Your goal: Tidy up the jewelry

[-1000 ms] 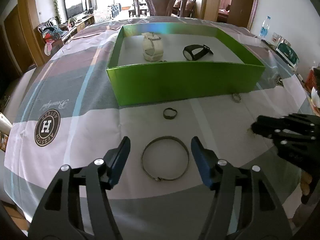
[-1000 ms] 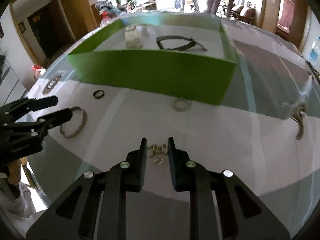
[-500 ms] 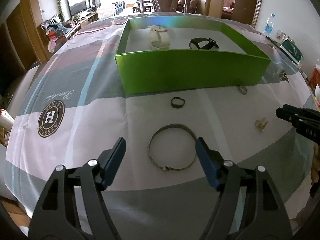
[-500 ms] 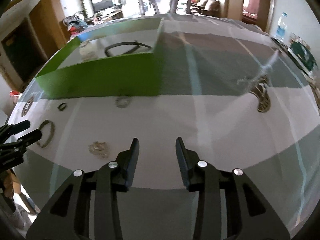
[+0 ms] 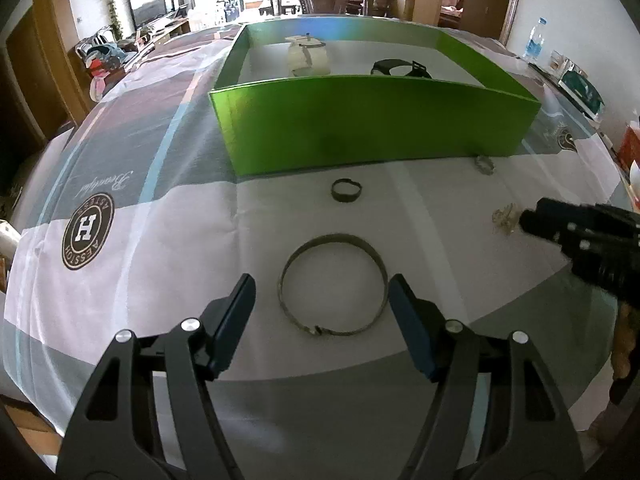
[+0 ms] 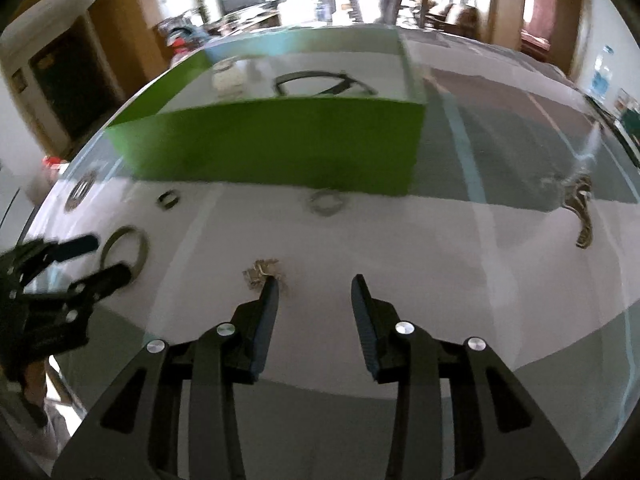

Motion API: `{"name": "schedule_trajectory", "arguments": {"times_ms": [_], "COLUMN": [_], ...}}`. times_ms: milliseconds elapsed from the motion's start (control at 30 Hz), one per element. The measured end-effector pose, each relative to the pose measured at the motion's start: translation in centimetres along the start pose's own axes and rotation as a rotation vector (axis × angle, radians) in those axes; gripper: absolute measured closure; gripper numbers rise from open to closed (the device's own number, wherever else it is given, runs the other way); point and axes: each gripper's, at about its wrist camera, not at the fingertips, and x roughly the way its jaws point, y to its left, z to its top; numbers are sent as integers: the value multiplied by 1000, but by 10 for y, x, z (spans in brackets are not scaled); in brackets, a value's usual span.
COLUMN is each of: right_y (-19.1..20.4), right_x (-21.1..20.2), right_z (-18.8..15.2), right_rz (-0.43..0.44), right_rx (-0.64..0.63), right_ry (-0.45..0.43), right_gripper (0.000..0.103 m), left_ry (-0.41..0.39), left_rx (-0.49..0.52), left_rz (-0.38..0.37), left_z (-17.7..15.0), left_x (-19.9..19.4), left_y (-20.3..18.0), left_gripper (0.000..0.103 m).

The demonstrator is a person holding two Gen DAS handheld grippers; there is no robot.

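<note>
Looking along the left gripper (image 5: 322, 304), its jaws stand wide apart on either side of a large metal bangle (image 5: 334, 284) lying flat on the cloth-covered surface (image 5: 160, 240), pads clear of it. Beyond lie a small dark ring (image 5: 346, 191) and the green box (image 5: 372, 120), which holds 2 watches. From the right wrist, the right gripper (image 6: 316, 294) has just been opening; nothing sits between its jaws, and a small pale trinket (image 6: 262, 272) lies at its left fingertip.
</note>
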Motion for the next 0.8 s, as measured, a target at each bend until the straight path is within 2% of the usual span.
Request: {"name": "schedule_trajectory", "arguments": {"times_ms": [200,267,367,633,800], "right_y": [-6,-2,6,-6,-11], "right_x": [-8,-9,-4,0,-7], "right_z": [0,0,2,8,8], "right_rz": [11,33,46,-35,-1], "right_rx": [4,-10,-36,6,23], "right_ry": [-17,-21,-17,-18,-34], "right_gripper": [64,59,58,58,56], "left_ry": [-2,2,16,20,13], "left_rx": [-4,-3,-3,-8,-5], "left_rz": [2,-2,-3,3,-1], "left_z": [1,2,2,2,5], "left_x": [0,3,8,9,8], "left_y": [0,-2,-4,-2,-4], "left_gripper": [33,33,33,32,30]}}
